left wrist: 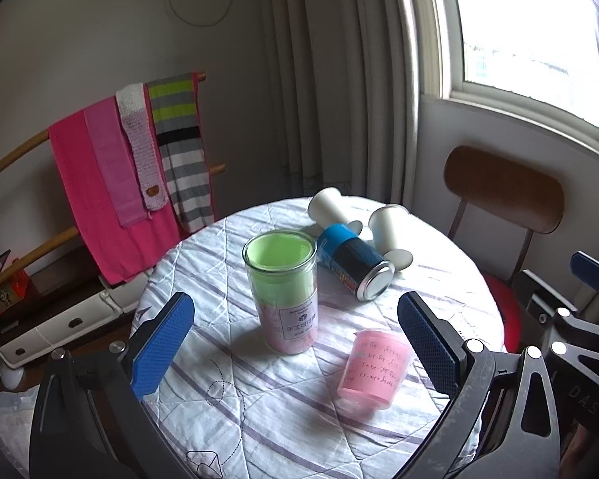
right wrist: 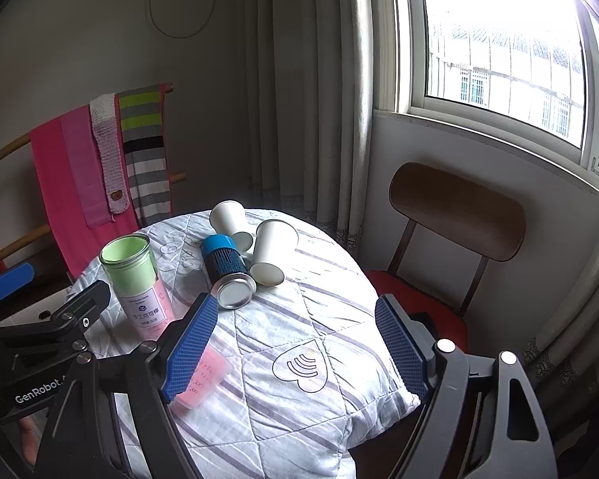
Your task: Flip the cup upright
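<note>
A pink cup (left wrist: 375, 367) stands mouth-down on the round table (left wrist: 283, 411), near its front. In the right wrist view the pink cup (right wrist: 207, 379) is partly hidden behind my right gripper's left finger. Two white paper cups lie on their sides at the back: one (left wrist: 331, 209) (right wrist: 231, 221) further back, one (left wrist: 391, 235) (right wrist: 271, 251) to its right. My left gripper (left wrist: 295, 343) is open and empty, above the table in front of the pink cup. My right gripper (right wrist: 295, 343) is open and empty, to the right of the pink cup.
A tall glass jar (left wrist: 283, 291) (right wrist: 135, 275) with green and pink contents stands mid-table. A blue-black can (left wrist: 353, 265) (right wrist: 225, 271) lies on its side beside the white cups. A wooden chair (right wrist: 455, 215) with a red seat is at the right. A towel rack (left wrist: 123, 163) stands behind.
</note>
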`<state>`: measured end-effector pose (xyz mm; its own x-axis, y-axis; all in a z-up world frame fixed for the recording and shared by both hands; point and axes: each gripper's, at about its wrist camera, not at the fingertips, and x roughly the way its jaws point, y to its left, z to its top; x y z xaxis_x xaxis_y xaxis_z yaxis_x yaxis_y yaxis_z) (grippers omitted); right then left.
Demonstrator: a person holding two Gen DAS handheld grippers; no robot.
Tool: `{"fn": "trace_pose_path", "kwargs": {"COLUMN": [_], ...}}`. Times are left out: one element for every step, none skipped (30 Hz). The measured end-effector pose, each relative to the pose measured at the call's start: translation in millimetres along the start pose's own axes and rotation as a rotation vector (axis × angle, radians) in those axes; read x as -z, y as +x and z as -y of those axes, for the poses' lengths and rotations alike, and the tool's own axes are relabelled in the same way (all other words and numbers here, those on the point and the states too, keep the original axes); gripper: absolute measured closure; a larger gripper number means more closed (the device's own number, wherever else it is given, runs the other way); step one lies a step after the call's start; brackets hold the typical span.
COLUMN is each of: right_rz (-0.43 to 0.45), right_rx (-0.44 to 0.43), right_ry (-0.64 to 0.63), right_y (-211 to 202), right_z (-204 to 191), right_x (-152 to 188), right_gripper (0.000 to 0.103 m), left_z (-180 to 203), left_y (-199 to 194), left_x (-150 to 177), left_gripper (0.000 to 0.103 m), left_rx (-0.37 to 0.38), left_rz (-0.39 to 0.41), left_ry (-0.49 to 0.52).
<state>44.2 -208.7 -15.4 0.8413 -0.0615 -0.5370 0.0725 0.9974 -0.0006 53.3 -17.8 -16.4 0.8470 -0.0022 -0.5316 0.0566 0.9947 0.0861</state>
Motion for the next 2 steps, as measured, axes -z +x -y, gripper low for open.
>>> {"fn": "trace_pose_path", "kwargs": {"right_rz": [0.002,0.004], "right_rx": [0.001,0.002], "right_ry": [-0.001,-0.002], "right_y": [-1.2,-2.5], "right_z": [-1.0,-1.1], "right_x": [-0.3,-0.7], "right_gripper": [0.020,0.020], "left_z": [-0.4,-0.6], "left_y": [-2.0,-3.3], "left_x": [0.1,-0.2], "left_gripper": [0.000,0.000], "left_rx": [-0.002,-0.010], "left_rz": [0.005,0.006], "left_ry": [-0.002,0.000]}}
